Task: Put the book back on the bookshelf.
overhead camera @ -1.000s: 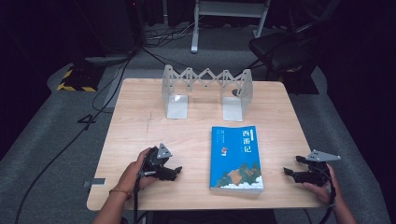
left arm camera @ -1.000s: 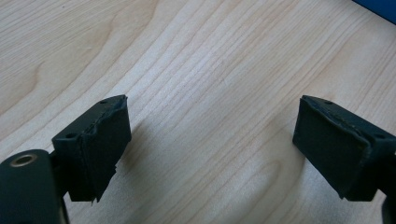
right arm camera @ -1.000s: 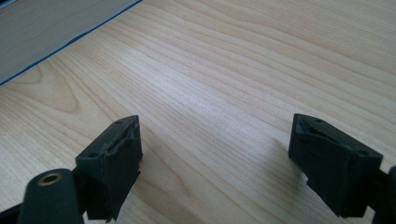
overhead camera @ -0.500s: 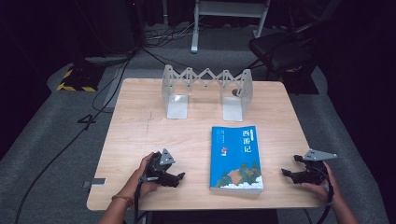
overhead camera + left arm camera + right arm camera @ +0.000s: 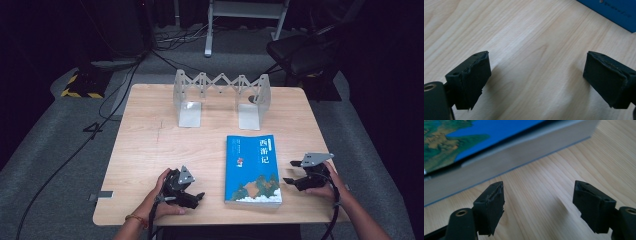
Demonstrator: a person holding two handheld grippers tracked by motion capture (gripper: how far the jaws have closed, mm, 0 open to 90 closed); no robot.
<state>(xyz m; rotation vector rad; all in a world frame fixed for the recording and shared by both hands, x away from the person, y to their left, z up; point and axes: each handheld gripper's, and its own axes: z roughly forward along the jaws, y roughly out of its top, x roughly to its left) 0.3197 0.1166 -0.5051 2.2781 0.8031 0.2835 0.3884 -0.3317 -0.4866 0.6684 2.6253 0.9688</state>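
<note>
Both grippers, left and right, jaws spread, the right's just narrowing, flank the book; next, grasp its edge.

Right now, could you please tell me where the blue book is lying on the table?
In the high view, the blue book lies flat on the table's near right part, between the left gripper and right gripper, in front of the folding bookstand.

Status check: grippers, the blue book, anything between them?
Left gripper open, empty. Right gripper open, jaws just narrowing, nothing between them, beside the book's edge. Blue book flat, untouched. Nothing between.
</note>
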